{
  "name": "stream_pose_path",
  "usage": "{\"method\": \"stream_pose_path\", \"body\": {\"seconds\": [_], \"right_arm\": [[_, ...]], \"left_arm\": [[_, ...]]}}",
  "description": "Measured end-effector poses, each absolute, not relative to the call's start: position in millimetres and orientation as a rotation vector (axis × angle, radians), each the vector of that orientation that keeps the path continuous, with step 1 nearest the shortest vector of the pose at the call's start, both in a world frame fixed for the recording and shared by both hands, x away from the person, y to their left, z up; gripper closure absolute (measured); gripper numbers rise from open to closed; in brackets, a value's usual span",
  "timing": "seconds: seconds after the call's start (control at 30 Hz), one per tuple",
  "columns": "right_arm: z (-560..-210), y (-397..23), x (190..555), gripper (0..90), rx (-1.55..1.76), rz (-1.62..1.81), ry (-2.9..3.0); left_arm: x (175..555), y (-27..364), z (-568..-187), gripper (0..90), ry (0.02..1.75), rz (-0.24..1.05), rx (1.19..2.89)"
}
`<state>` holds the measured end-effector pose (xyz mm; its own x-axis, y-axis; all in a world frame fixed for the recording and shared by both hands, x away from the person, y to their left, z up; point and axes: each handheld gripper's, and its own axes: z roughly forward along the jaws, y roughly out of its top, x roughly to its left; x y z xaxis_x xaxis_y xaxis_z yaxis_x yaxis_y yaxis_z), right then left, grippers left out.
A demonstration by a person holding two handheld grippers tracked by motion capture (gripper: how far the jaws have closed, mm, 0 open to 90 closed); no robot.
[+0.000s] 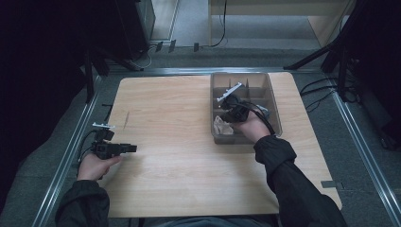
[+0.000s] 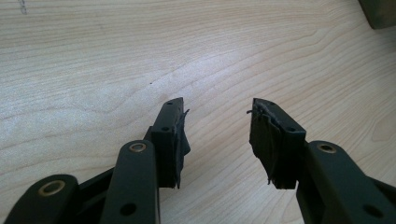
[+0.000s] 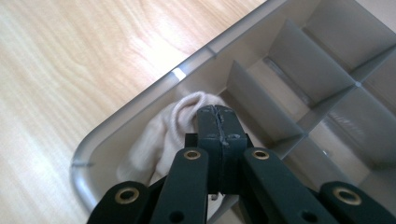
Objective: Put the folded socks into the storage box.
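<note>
Cream sock (image 3: pixel 163 135), crumpled in the near-left corner compartment of the grey divided tray (image 1: pixel 276 111), under the right tongs (image 3: pixel 218 112). Jaws clenched tight together above the cloth; whether any fabric is pinched cannot be told. Best to lift straight up, clear of the dividers. Long axis roughly along the tray's near wall, bunched end towards the divider. Left tongs (image 2: pixel 217 135) released, idle over bare worktop (image 1: pixel 179 156).

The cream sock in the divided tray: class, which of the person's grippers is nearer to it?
Right. The right gripper, jaws shut, is over the sock in the tray; the left gripper rests open on the table, far left.
</note>
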<state>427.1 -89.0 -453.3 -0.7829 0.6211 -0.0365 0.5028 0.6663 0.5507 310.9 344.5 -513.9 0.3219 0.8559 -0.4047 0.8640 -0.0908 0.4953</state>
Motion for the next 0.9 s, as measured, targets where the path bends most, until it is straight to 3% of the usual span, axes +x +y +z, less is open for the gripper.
{"method": "stream_pose_path", "body": {"seconds": [0.9], "right_arm": [[-481.2, -73.0, 420.2, 90.0, 0.847, 0.643, 2.814]], "left_arm": [[310.6, 344.3, -514.0, 54.1, 1.515, -0.008, 1.927]]}}
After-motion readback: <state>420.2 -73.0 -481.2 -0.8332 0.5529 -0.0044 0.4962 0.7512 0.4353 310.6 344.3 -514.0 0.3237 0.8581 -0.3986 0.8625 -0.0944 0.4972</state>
